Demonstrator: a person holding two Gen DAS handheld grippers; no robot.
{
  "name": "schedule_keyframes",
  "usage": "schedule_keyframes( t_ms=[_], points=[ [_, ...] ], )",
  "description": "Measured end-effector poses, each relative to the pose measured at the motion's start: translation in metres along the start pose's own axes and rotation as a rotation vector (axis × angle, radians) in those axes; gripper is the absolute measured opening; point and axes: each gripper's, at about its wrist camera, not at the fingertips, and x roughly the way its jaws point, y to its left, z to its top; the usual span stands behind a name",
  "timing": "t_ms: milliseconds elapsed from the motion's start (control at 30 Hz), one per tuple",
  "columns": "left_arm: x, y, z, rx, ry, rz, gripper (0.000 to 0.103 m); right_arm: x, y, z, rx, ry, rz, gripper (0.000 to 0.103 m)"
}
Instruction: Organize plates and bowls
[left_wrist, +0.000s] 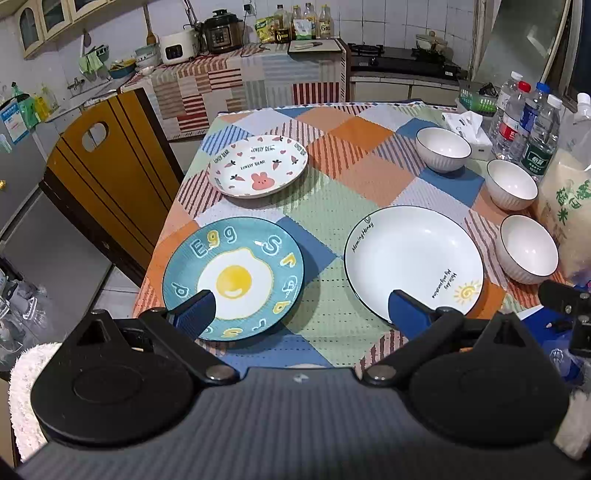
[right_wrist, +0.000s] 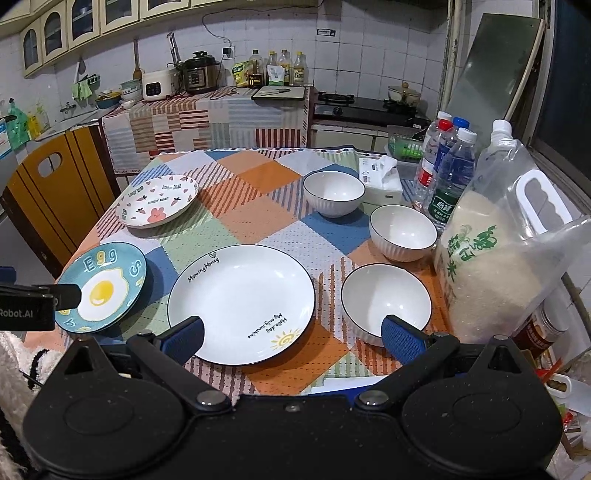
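The left gripper (left_wrist: 301, 310) hangs above the near edge of the tabletop (left_wrist: 332, 177), which is covered in a patchwork cloth of orange, blue, green and striped squares. Its jaws are spread wide and hold nothing; one blue pad shows over the near rim of the round teal plate printed with a fried egg and letters (left_wrist: 233, 277), the other over the near rim of the large white plate with a dark rim and a small sun drawing (left_wrist: 413, 258). Whether either pad touches a plate cannot be told.

The right gripper (right_wrist: 293, 338) also hangs at the near edge with jaws spread wide and empty. The large white plate lies between its blue pads, and its right pad shows over the near side of the closest white ribbed bowl with a dark rim (right_wrist: 386, 300).

Two more matching white ribbed bowls (right_wrist: 402, 232) (right_wrist: 334, 192) stand in a line behind it along the right side. A white plate printed with a pink rabbit and carrots (right_wrist: 158, 201) sits at the far left, behind the teal plate. A clear plastic jug of rice (right_wrist: 495, 258) and water bottles (right_wrist: 452, 173) stand just right of the bowls.
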Motion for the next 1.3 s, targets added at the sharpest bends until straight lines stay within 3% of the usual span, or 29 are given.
schedule_keyframes(
  t_ms=[1000, 1133, 1300],
  points=[
    [0.004, 0.004, 0.001, -0.04, 0.06, -0.061, 0.098, 0.004, -0.004, 0.0, 0.013, 0.005, -0.019, 0.103],
    [0.007, 0.0, 0.007, -0.005, 0.046, -0.05, 0.098, 0.004, -0.004, 0.001, 0.002, 0.002, -0.009, 0.103],
    [0.014, -0.006, 0.026, 0.074, -0.021, -0.01, 0.098, 0.002, -0.013, 0.017, -0.068, -0.11, 0.024, 0.103]
  ],
)
